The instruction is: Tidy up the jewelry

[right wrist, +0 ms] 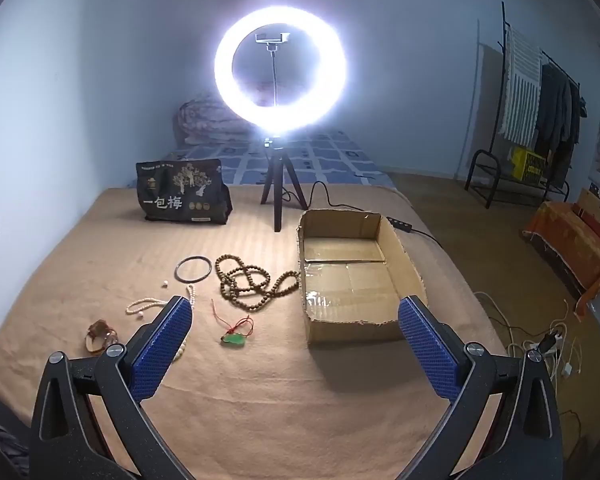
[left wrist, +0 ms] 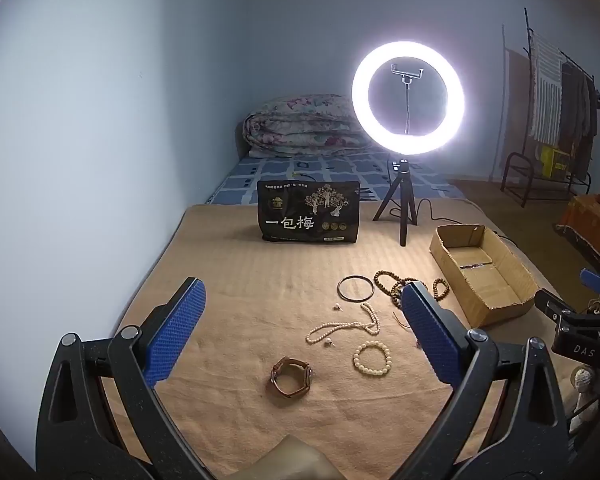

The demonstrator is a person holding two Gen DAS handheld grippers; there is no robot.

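Observation:
Jewelry lies spread on a tan blanket (left wrist: 236, 280). A wristwatch (left wrist: 291, 376), a cream bead bracelet (left wrist: 373, 358), a pearl necklace (left wrist: 346, 326), a dark bangle (left wrist: 355, 288) and brown wooden beads (right wrist: 248, 280) are loose there. A green pendant on red cord (right wrist: 236, 338) lies nearer the right gripper. An open cardboard box (right wrist: 352, 276) stands to the right, with nothing in it that I can see. My left gripper (left wrist: 304, 312) hovers open above the pearls and watch. My right gripper (right wrist: 296, 320) is open too, between the pendant and the box front.
A lit ring light on a small tripod (right wrist: 278, 200) stands at the back, its cable trailing right. A black snack bag (left wrist: 308, 212) stands beside it. A folded quilt (left wrist: 300, 126) lies behind. The bed edge drops to the floor at right, with cables (right wrist: 540, 348).

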